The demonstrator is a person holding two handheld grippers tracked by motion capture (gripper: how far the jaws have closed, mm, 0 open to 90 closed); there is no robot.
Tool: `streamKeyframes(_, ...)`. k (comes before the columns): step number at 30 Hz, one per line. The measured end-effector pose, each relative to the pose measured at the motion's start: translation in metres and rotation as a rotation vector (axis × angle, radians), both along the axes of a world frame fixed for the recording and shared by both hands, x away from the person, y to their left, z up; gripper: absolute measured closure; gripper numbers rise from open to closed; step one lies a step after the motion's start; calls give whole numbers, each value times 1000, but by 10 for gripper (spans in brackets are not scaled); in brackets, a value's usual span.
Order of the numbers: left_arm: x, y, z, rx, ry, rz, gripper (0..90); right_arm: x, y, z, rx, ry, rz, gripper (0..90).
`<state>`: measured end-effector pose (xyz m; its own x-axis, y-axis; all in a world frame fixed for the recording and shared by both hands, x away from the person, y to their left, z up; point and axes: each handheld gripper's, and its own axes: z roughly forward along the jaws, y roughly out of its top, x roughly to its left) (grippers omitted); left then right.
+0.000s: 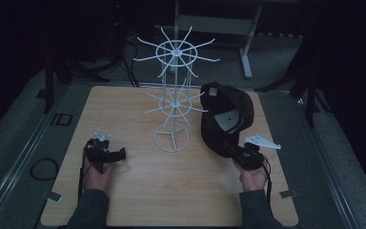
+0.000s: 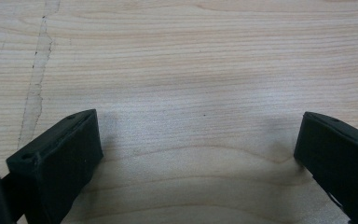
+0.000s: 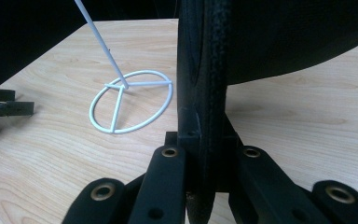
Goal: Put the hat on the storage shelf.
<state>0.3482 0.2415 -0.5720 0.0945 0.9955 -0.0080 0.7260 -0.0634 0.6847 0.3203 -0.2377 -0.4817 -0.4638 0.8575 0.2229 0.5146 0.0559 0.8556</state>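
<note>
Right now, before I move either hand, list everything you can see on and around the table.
Cap: one, black, right of the table's middle, held up by its edge.
Wire rack: one, white, two tiers of spokes on a ring base, table centre.
Table: one, light wood, with a crack in the grain in the left gripper view.
Metal frame: one, grey, on the floor beyond the table.
Cable loop: one, black, on the floor left of the table.
Left gripper: one, black, jaws open over bare wood, near left.
Right gripper: one, black, shut on the cap's edge, near right.
</note>
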Motion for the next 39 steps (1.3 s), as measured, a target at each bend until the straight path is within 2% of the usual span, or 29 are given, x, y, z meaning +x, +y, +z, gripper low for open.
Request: streamKeyframes(39,0,0,0,0,-1,0,8,2,1,18,-22,-42,4,864)
